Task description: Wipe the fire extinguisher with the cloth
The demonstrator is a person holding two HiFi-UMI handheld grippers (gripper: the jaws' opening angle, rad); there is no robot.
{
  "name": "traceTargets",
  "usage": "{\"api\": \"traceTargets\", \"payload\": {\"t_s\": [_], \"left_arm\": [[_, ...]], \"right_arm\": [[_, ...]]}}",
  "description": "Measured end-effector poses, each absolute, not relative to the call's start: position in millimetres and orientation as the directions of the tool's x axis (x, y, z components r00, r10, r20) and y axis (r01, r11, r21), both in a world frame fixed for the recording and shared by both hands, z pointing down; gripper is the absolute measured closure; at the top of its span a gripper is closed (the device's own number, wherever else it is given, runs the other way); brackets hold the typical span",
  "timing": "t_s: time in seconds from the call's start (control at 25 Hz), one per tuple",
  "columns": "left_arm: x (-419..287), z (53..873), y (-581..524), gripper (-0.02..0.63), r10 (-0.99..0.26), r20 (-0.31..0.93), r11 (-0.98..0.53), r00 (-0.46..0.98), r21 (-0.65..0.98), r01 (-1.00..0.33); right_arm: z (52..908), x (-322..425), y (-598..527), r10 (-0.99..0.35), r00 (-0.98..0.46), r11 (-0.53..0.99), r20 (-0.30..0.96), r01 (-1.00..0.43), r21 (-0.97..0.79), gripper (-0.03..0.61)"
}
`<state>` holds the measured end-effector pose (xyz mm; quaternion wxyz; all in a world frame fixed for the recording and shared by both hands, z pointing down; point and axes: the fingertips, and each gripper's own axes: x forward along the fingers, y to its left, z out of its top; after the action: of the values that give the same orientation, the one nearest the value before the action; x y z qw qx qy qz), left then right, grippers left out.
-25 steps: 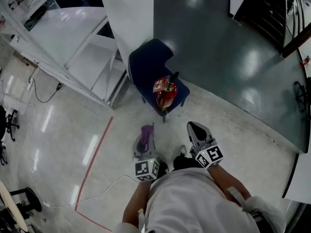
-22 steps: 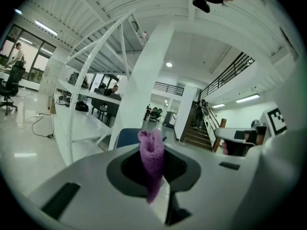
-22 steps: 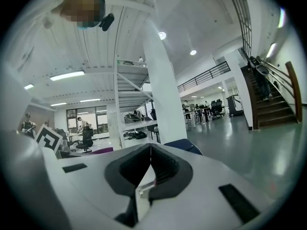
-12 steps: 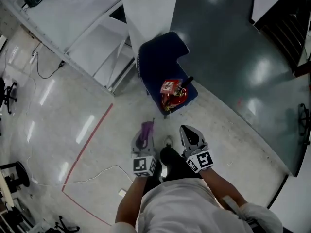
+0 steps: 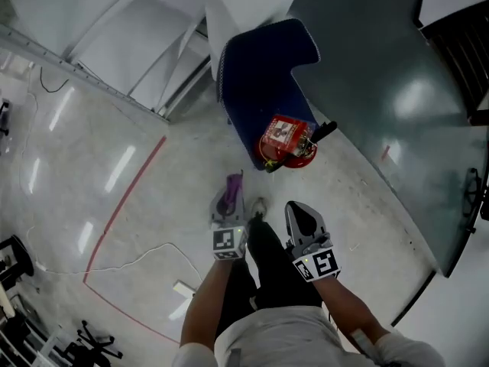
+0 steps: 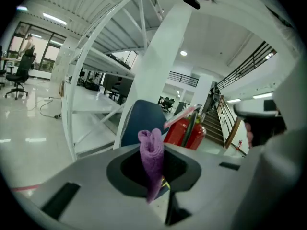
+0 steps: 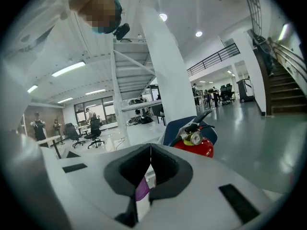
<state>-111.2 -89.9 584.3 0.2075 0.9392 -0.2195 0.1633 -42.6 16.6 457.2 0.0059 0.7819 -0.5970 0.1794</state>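
Observation:
The red fire extinguisher [image 5: 286, 142] stands on the seat of a blue chair [image 5: 263, 75], its black handle pointing right. My left gripper [image 5: 229, 199] is shut on a purple cloth [image 5: 229, 193], a short way in front of the chair. In the left gripper view the cloth [image 6: 152, 157] stands rolled between the jaws, with the extinguisher [image 6: 184, 131] behind it. My right gripper [image 5: 299, 211] is shut and holds nothing. In the right gripper view the right gripper [image 7: 150, 150] has its jaw tips touching, and the extinguisher [image 7: 199, 145] lies just beyond.
A white column [image 5: 244, 6] and a white steel stair frame [image 5: 114, 60] rise behind and left of the chair. A red tape line [image 5: 114, 212] and a white cable [image 5: 145, 254] cross the pale floor. Dark green flooring [image 5: 397, 90] lies right. The person's dark trouser legs [image 5: 267, 266] are below.
The chair and extinguisher have come closer and sit lower in the head view as the person stepped forward. Both grippers keep the same hold.

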Motion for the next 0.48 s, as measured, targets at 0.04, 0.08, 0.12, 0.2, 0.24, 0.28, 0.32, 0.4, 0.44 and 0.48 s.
{"api": "traceTargets", "payload": {"t_s": [0.04, 0.08, 0.12, 0.2, 0.24, 0.28, 0.32, 0.4, 0.44, 0.48], "left_arm": [[-106, 603, -96, 0.558, -0.339, 0.405, -0.813, 0.849, 0.328, -0.481], [-100, 621, -101, 0.558, -0.334, 0.406, -0.811, 0.851, 0.336, -0.479], [-94, 637, -106, 0.558, -0.329, 0.404, -0.81, 0.853, 0.343, -0.475], [-81, 666, -110, 0.558, -0.319, 0.4, -0.807, 0.859, 0.361, -0.468], [-76, 679, -111, 0.558, -0.313, 0.4, -0.806, 0.861, 0.367, -0.464], [-70, 692, -111, 0.558, -0.305, 0.4, -0.807, 0.864, 0.373, -0.458], [-65, 703, -111, 0.558, -0.297, 0.399, -0.807, 0.868, 0.38, -0.451], [-53, 724, -113, 0.558, -0.282, 0.394, -0.804, 0.875, 0.4, -0.44], [-48, 735, -114, 0.558, -0.278, 0.394, -0.801, 0.876, 0.408, -0.438], [-43, 745, -116, 0.558, -0.275, 0.397, -0.798, 0.876, 0.414, -0.438]], "right_arm": [[466, -43, 13, -0.929, 0.228, -0.294, 0.292, -0.933, -0.207, 0.565], [476, -44, 10, -0.926, 0.233, -0.301, 0.299, -0.931, -0.208, 0.565], [487, -44, 8, -0.921, 0.238, -0.309, 0.307, -0.928, -0.208, 0.565], [510, -45, 8, -0.911, 0.248, -0.327, 0.33, -0.922, -0.207, 0.565], [522, -44, 9, -0.904, 0.254, -0.337, 0.343, -0.918, -0.21, 0.565], [533, -43, 10, -0.898, 0.26, -0.349, 0.354, -0.912, -0.216, 0.565], [544, -42, 9, -0.893, 0.266, -0.36, 0.363, -0.906, -0.223, 0.565], [562, -38, 8, -0.886, 0.272, -0.374, 0.376, -0.898, -0.231, 0.565], [569, -37, 8, -0.883, 0.27, -0.376, 0.384, -0.896, -0.235, 0.565], [574, -38, 8, -0.881, 0.267, -0.377, 0.391, -0.895, -0.239, 0.565]]}}
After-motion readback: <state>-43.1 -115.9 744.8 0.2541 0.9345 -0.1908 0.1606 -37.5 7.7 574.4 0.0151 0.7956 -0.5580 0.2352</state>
